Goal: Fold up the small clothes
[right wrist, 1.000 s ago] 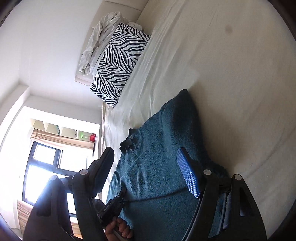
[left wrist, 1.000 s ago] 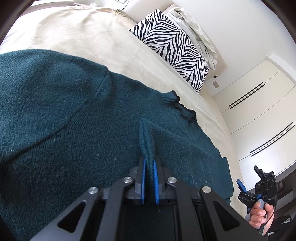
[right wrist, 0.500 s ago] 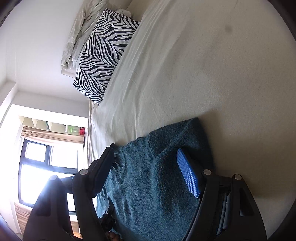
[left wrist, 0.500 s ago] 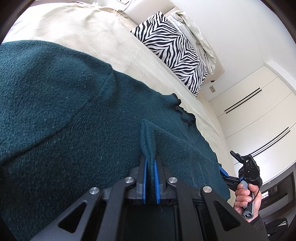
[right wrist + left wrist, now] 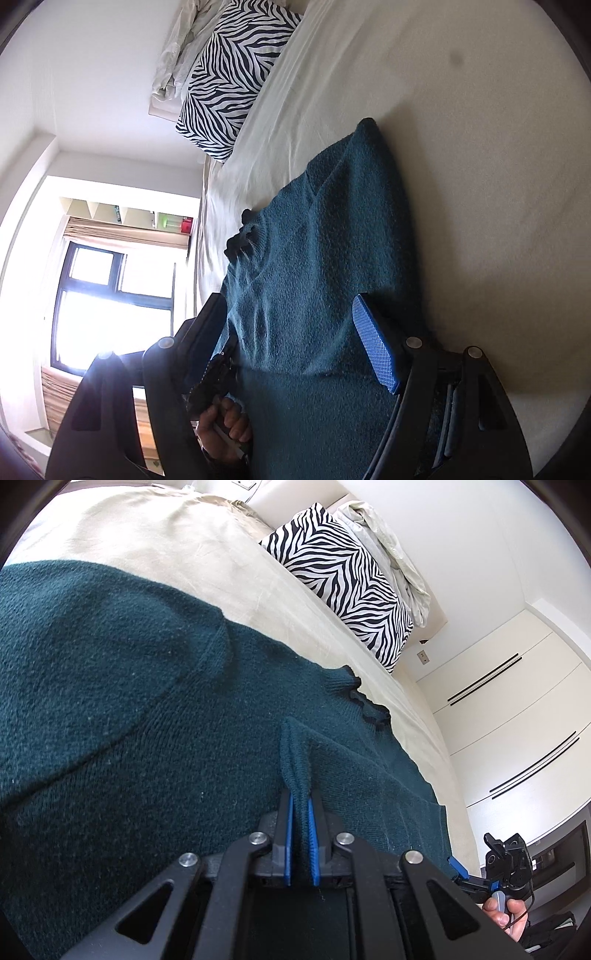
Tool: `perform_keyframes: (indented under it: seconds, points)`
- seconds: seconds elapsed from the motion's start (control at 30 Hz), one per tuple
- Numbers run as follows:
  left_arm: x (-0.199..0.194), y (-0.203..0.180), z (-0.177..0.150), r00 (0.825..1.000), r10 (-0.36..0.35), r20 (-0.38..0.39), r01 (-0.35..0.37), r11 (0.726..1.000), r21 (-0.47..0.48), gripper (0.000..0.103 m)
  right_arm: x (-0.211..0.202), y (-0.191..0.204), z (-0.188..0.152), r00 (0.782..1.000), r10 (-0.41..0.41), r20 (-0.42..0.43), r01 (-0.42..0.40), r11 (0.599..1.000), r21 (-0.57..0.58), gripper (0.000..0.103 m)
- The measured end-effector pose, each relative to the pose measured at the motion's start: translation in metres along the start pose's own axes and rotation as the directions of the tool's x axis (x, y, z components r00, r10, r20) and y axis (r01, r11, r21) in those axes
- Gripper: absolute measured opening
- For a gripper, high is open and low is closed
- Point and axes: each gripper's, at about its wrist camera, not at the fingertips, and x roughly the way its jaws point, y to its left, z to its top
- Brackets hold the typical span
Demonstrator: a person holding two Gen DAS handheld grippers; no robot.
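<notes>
1. Dark teal knitted sweater (image 5: 155, 709) lies spread flat on the cream bed sheet (image 5: 155, 535); ruffled collar (image 5: 364, 705) points toward the zebra-striped pillow (image 5: 347, 572).
2. Left gripper (image 5: 300, 814) – jaws nearly together, clamped on a raised pleat of the knit at the near edge.
3. Right gripper (image 5: 291, 332) – jaws apart, nothing between the pads; sweater directly beneath, long axis running ahead toward the collar.
4. Judgement: right gripper is the free one and must close on the same near edge, level with the left, before any fold.
</notes>
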Motion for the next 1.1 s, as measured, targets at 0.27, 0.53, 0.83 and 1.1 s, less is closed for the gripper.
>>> perform_keyframes:
  seconds: [0.27, 0.53, 0.83, 1.1]
  points:
    - [-0.058, 0.01, 0.007, 0.997, 0.002, 0.076, 0.004, 0.997, -0.077, 0.039, -0.038, 0.001, -0.033, 0.999, -0.028, 0.042, 0.027, 0.999, 0.02, 0.07]
    - [-0.217, 0.103, -0.013, 0.943, 0.124, 0.309, -0.02, 0.948, -0.318, 0.062, -0.056, 0.032, -0.09, 0.998, 0.01, 0.066, -0.009, 1.0, -0.017, 0.071]
    - [-0.316, 0.234, -0.031, 0.836, 0.271, 0.478, 0.149, 0.725, -0.672, 0.066, -0.021, 0.065, -0.167, 0.999, 0.05, -0.019, -0.051, 0.998, -0.047, 0.071]
    - [-0.306, 0.278, 0.002, 0.817, 0.289, 0.498, 0.212, 0.653, -0.727, 0.04, -0.015, 0.086, -0.193, 0.998, 0.046, -0.041, -0.049, 0.995, -0.081, 0.071]
